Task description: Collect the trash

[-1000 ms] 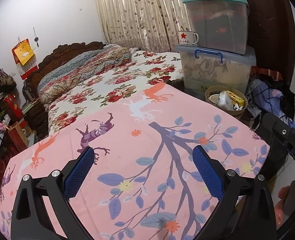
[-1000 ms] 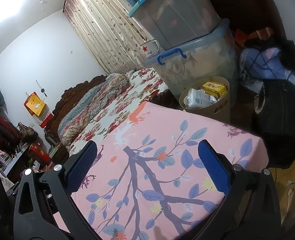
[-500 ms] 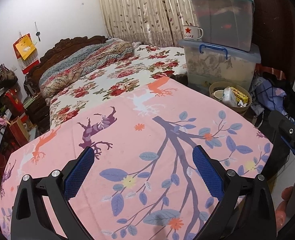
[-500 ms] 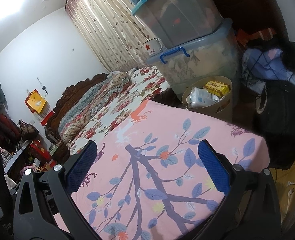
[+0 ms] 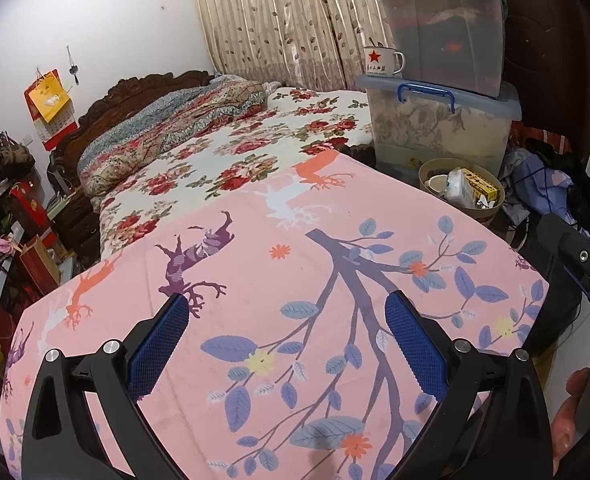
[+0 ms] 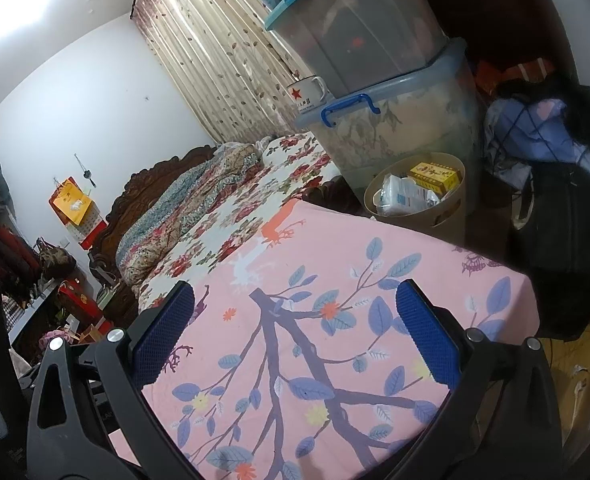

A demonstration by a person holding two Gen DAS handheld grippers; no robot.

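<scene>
A tan round waste bin [image 5: 461, 192] stands on the floor past the far right corner of the pink cloth-covered table [image 5: 279, 280]. It holds a yellow box [image 5: 481, 184], white wrappers and a white cup. It also shows in the right wrist view [image 6: 419, 196] with the yellow box [image 6: 435, 174] on top. My left gripper [image 5: 285, 344] is open and empty above the near part of the table. My right gripper [image 6: 295, 336] is open and empty above the table too. No loose trash shows on the cloth.
Two stacked clear storage boxes [image 5: 439, 80] stand behind the bin, with a red-star enamel mug [image 5: 383, 62] on the lower lid. A floral bed [image 5: 231, 152] lies beyond the table. Clothes and a dark bag [image 6: 559, 216] pile up at right. Cluttered shelves stand at left [image 5: 7, 216].
Both views have drifted slightly; the bin and boxes sit a little further off in the left wrist view. Both grippers stay open and empty.
</scene>
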